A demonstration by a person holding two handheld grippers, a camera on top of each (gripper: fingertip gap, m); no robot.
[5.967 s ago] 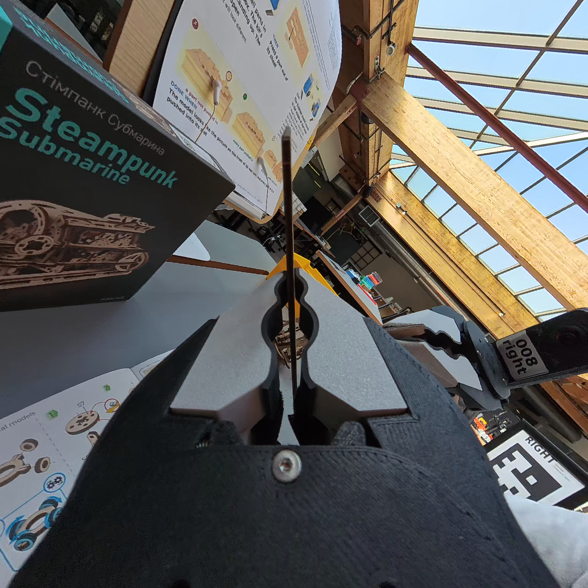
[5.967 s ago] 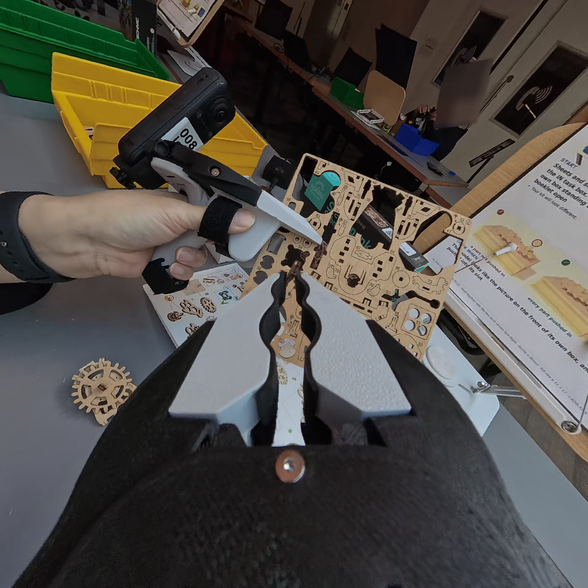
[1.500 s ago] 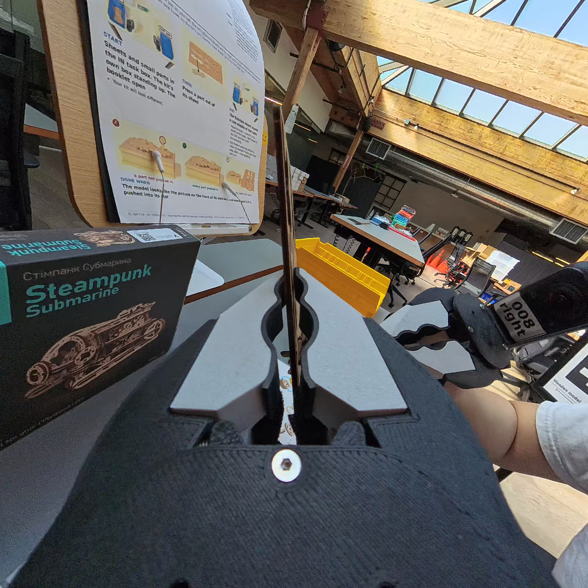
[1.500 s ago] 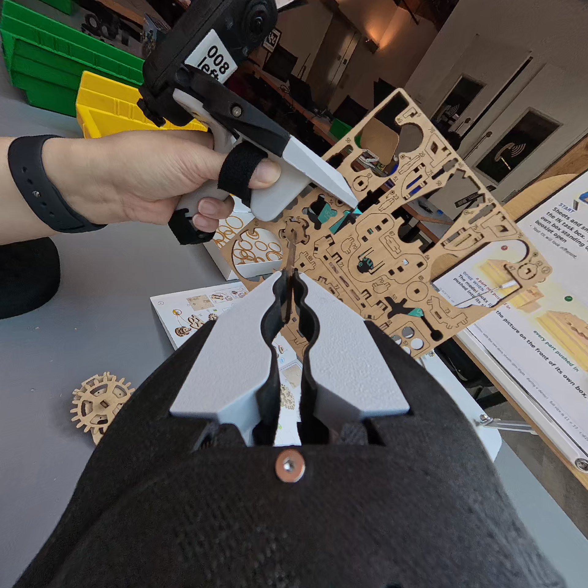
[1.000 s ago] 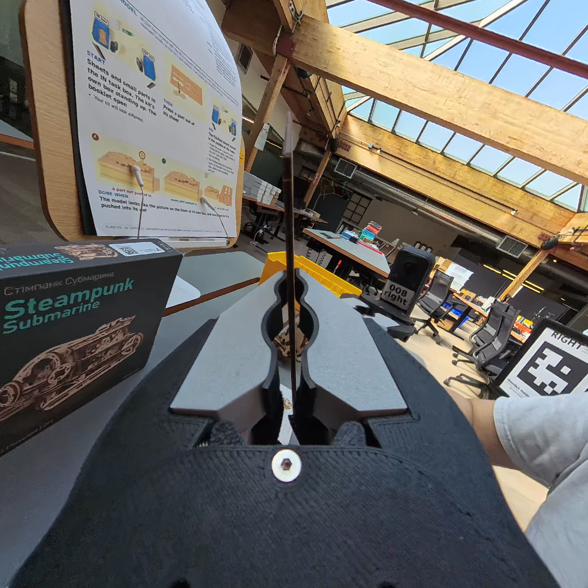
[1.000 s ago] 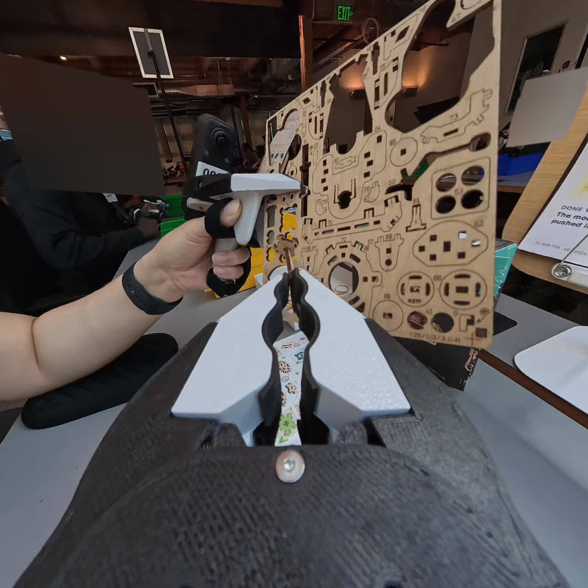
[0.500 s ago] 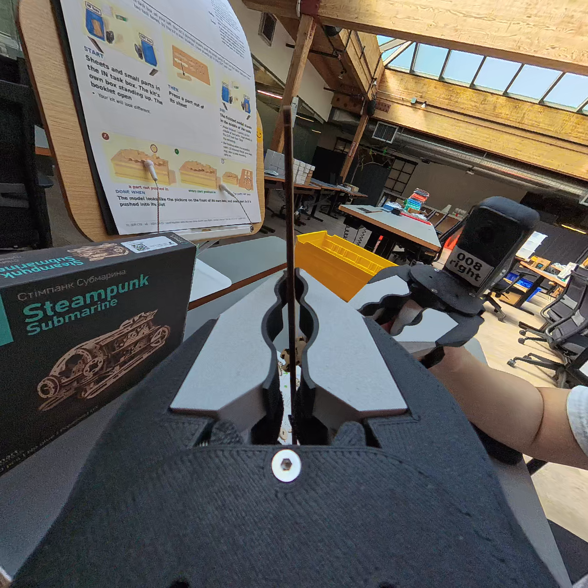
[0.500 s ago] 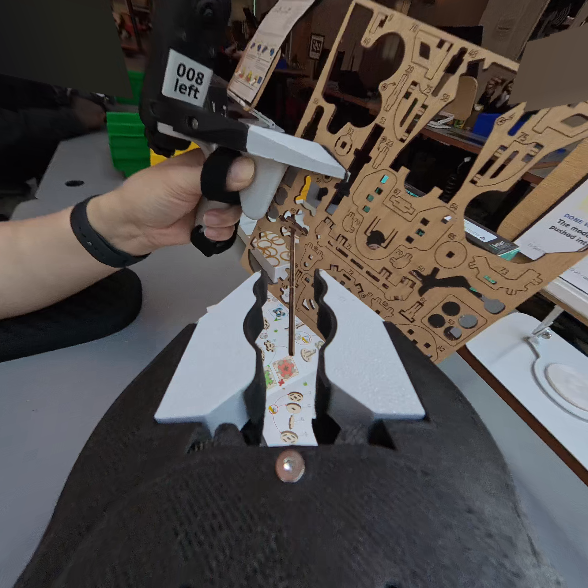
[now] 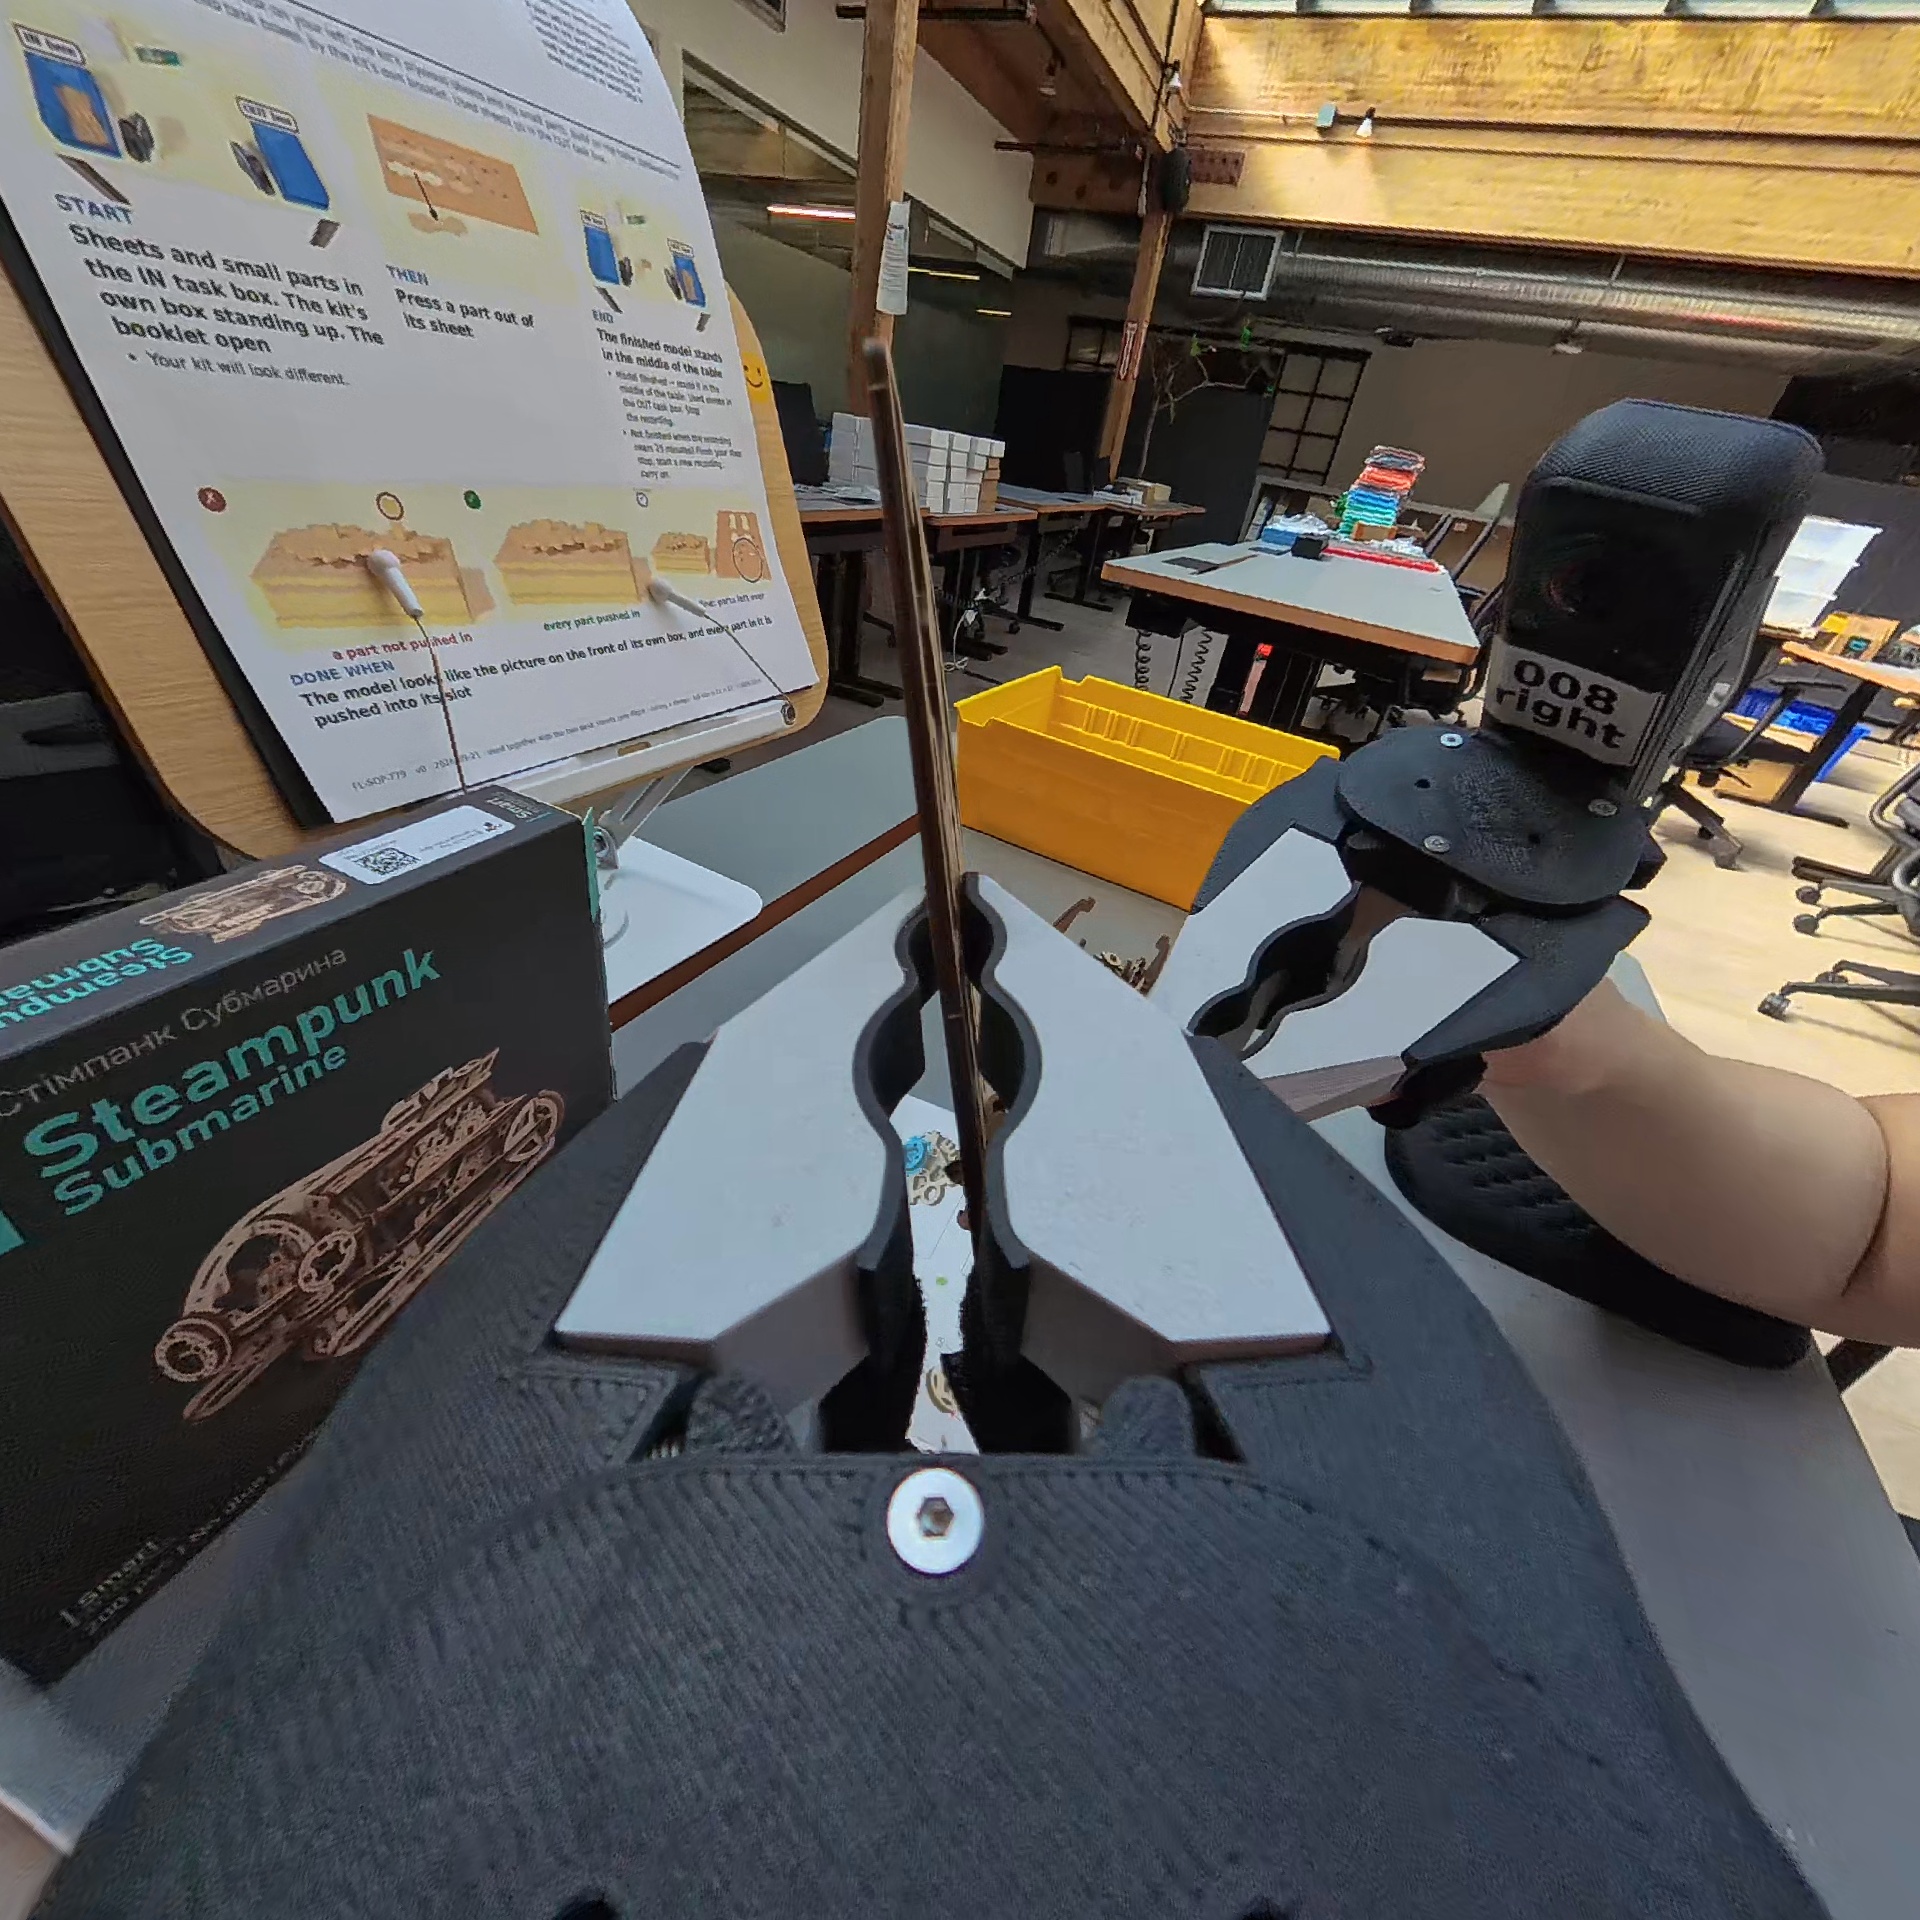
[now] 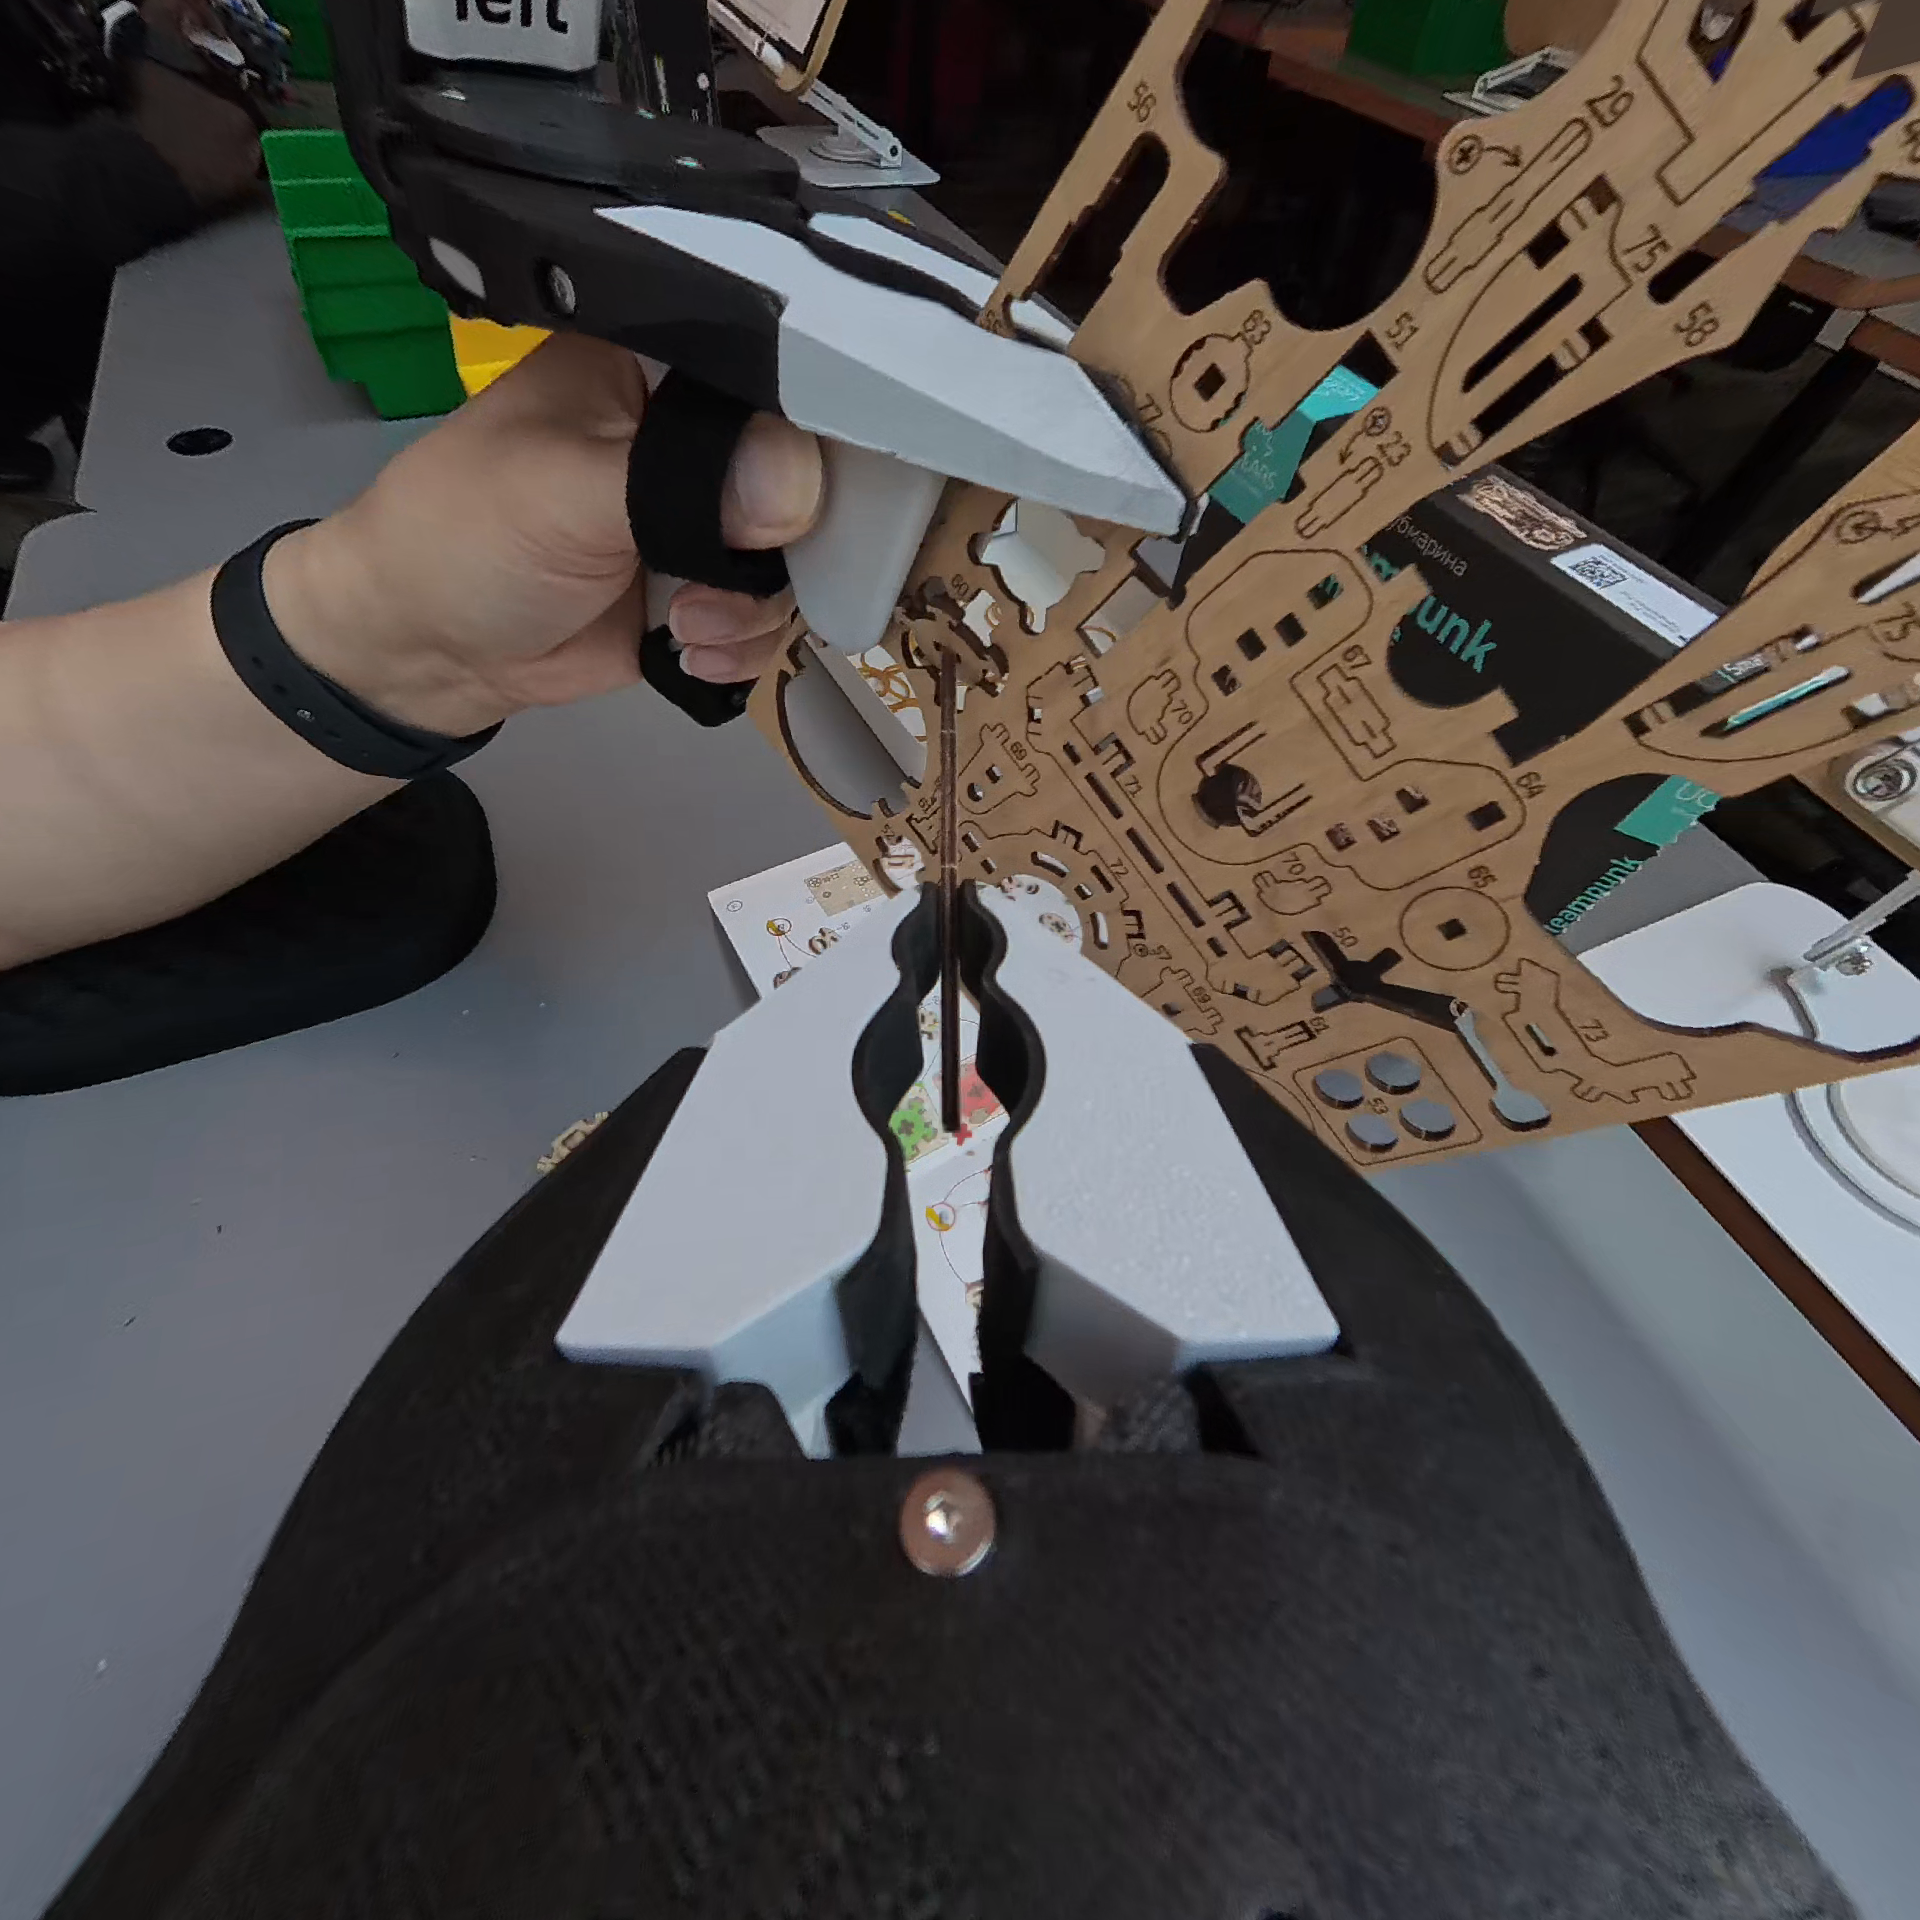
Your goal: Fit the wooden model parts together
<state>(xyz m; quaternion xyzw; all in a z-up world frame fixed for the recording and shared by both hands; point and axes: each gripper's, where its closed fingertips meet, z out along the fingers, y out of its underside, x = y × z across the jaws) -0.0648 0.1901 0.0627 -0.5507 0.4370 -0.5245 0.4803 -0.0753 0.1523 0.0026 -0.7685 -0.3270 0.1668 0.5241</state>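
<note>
My left gripper (image 9: 945,914) is shut on a large laser-cut wooden sheet (image 9: 914,623), which shows edge-on as a thin dark line. In the right wrist view the sheet (image 10: 1351,727) tilts up to the right, with many parts cut out, and the left gripper (image 10: 1174,509) pinches its left edge. My right gripper (image 10: 948,904) is shut on a thin wooden part (image 10: 948,790), seen edge-on with a small gear-like piece at its far end, close in front of the sheet. The right gripper also shows in the left wrist view (image 9: 1210,966).
A dark kit box (image 9: 260,1143) stands at the left under an instruction board (image 9: 364,364). A yellow bin (image 9: 1122,769) sits behind, with loose wooden parts (image 9: 1122,945) near it. An open booklet (image 10: 831,914) lies on the grey table. Green bins (image 10: 353,291) stand far left.
Both grippers have tilted down toward the table and come closer together. The sheet has tipped over to the right. My right jaws were wider half a second ago and now close on the thin part.
</note>
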